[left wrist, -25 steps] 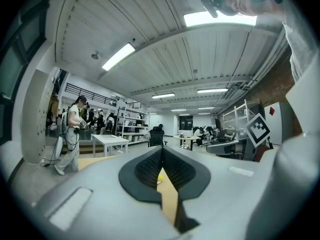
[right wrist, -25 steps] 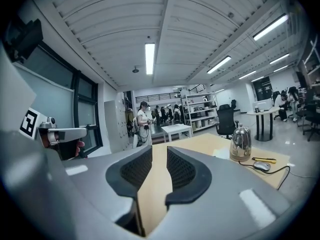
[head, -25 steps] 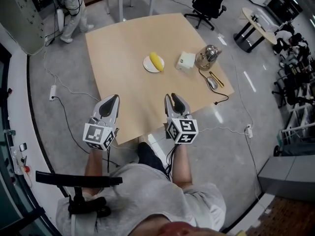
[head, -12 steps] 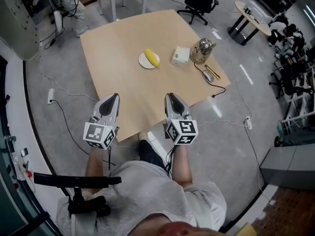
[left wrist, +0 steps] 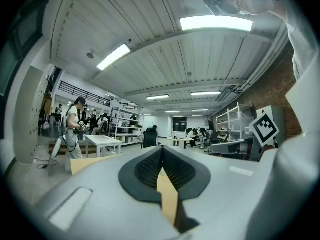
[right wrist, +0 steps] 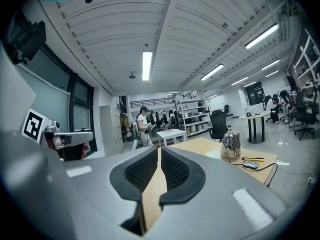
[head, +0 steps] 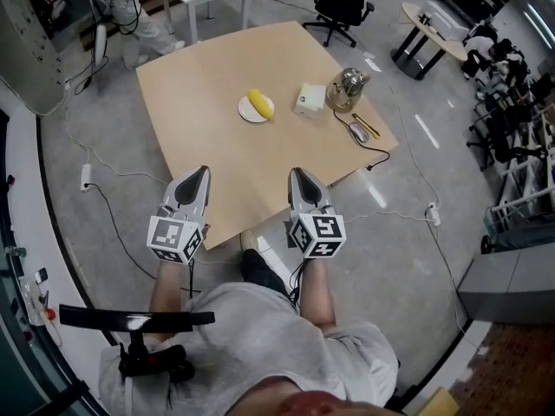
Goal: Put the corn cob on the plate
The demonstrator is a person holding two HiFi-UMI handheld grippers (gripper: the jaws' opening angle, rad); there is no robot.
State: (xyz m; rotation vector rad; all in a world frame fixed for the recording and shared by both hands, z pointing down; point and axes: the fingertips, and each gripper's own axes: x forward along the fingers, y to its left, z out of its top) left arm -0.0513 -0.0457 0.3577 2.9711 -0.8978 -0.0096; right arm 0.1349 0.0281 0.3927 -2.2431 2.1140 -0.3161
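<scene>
Corn cob (head: 260, 103) lies on the plate (head: 245, 112), far across the desk (head: 199, 85), so the job looks done. The left gripper (head: 199, 177) and right gripper (head: 298, 177) hang at the near edge with jaws pressed together on nothing. The right jaws have just been closing.

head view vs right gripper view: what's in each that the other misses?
Head view only: the corn lying on the plate.
Right gripper view only: the right gripper close up, its jaws having just been closing, now together at the tips with nothing between them, and a ceiling light.
Both: the table, kettle, mouse and left gripper.
</scene>
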